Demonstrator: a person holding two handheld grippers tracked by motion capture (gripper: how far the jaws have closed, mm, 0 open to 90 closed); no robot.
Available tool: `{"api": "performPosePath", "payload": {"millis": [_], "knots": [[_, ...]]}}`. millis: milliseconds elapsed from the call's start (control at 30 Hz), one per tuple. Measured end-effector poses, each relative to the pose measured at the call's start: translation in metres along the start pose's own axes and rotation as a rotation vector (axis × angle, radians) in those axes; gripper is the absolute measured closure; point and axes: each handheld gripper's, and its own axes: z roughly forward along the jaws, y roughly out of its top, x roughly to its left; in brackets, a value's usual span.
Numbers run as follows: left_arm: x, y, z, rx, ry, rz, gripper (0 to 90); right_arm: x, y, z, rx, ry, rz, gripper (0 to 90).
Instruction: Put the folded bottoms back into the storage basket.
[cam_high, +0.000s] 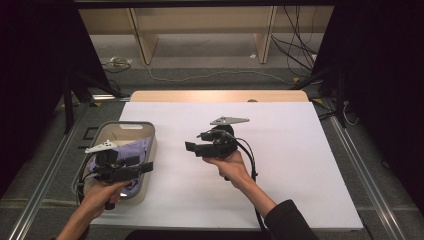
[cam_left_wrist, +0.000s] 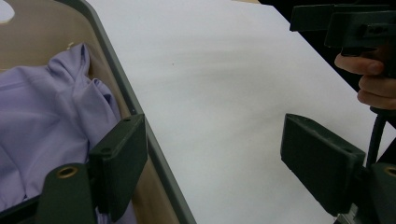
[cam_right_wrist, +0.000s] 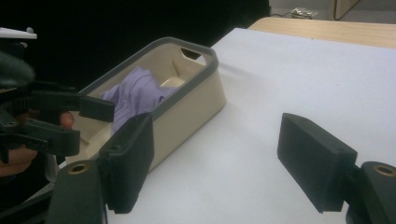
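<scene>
Both tongs stand wide apart at the jaws and hold nothing: the left tongs (cam_high: 145, 166) hang over the near end of the bin, the right tongs (cam_high: 191, 147) hover above the bare table, turned toward that bin. The lilac cloth (cam_high: 131, 150) lies crumpled inside the beige bin (cam_high: 131, 126), heaped toward its near half, with the far end by the handle slot bare.

From the left gripper view, one jaw sits over the cloth (cam_left_wrist: 51, 116) while the other is out past the grey rim (cam_left_wrist: 122, 79), above the white table (cam_left_wrist: 224, 93). That straddle is the likely trouble: if the left tongs drop as they stand, I judge the jaws would close on the bin wall rather than the fabric, or tip the bin, which sits at the table's left edge. The cloth is soft and folded, so a shallow pinch may catch only one layer and slip free. The right tongs (cam_right_wrist: 215, 163) are apart from the bin (cam_right_wrist: 196, 100); a quick sweep in could shove it toward the edge
</scene>
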Motion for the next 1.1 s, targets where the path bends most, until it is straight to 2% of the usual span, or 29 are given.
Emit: {"api": "performPosePath", "payload": {"millis": [500,967,1100], "knots": [[-0.014,-0.007,0.008,-0.023,-0.02,0.061,20.9,0.004,-0.008,-0.011,-0.02,-0.003,-0.039,22.7],[-0.026,-0.011,0.012,-0.05,-0.039,0.106,19.8,-0.003,-0.02,-0.032,-0.057,-0.027,-0.033,21.4],[-0.029,-0.013,0.013,-0.059,-0.056,0.118,19.2,-0.003,-0.023,-0.036,-0.062,-0.033,-0.037,21.4]]}}
